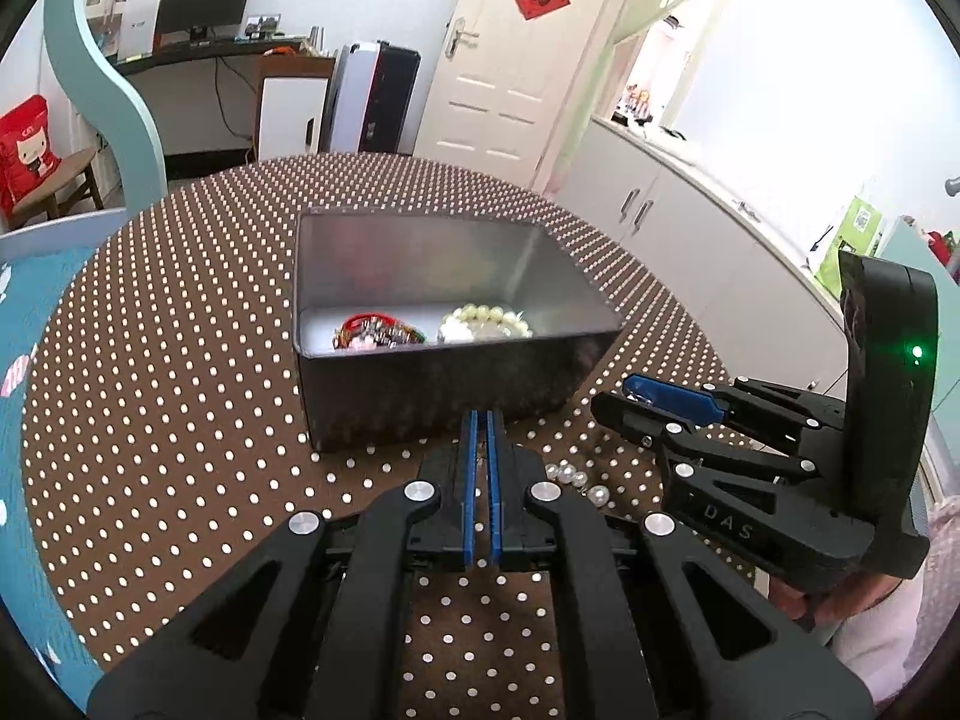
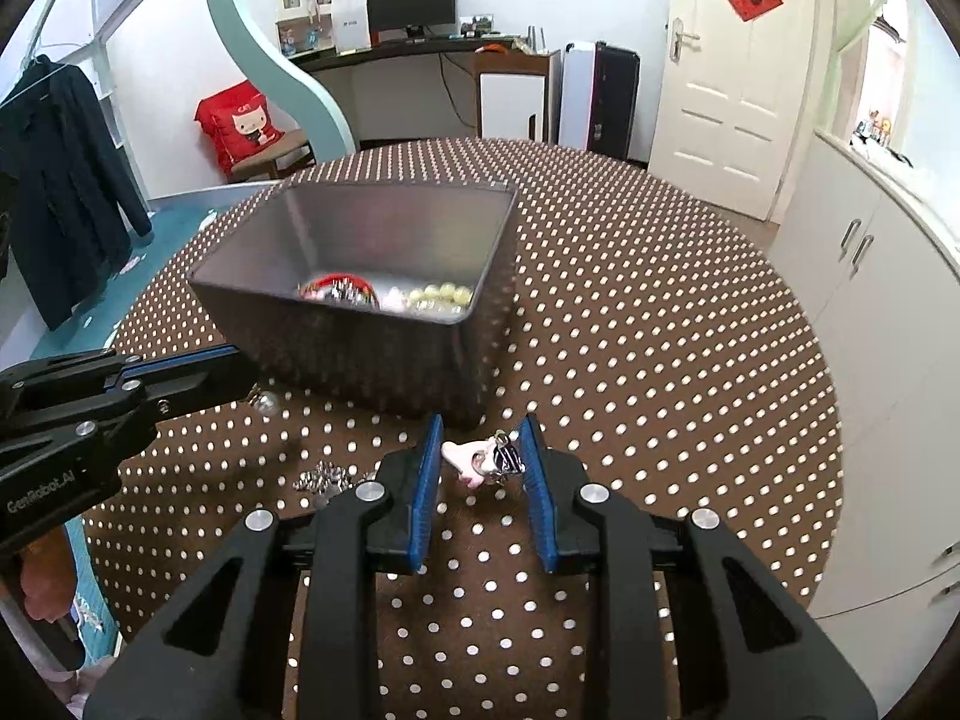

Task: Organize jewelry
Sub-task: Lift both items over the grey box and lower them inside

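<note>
A dark metal box (image 1: pixel 456 384) (image 2: pixel 384 348) stands on the polka-dot table. Inside lie a red beaded bracelet (image 1: pixel 378 330) (image 2: pixel 336 289) and a cream pearl bracelet (image 1: pixel 486 323) (image 2: pixel 438 295). My left gripper (image 1: pixel 482 420) is shut and empty, its tips at the box's near wall. A pearl strand (image 1: pixel 576 480) lies on the cloth to its right. My right gripper (image 2: pixel 480 450) is open around a pink and black charm (image 2: pixel 486 461) on the table. A small silver jewelry piece (image 2: pixel 321 477) lies left of it, and a pearl (image 2: pixel 267 402) near the left gripper's fingers (image 2: pixel 180 369).
The round table (image 2: pixel 660 330) has a brown cloth with white dots. A white cabinet (image 2: pixel 870 330) stands to the right, a door (image 2: pixel 720 60) behind, and a desk with a monitor (image 2: pixel 411 6) at the back. A dark coat (image 2: pixel 66 180) hangs at the left.
</note>
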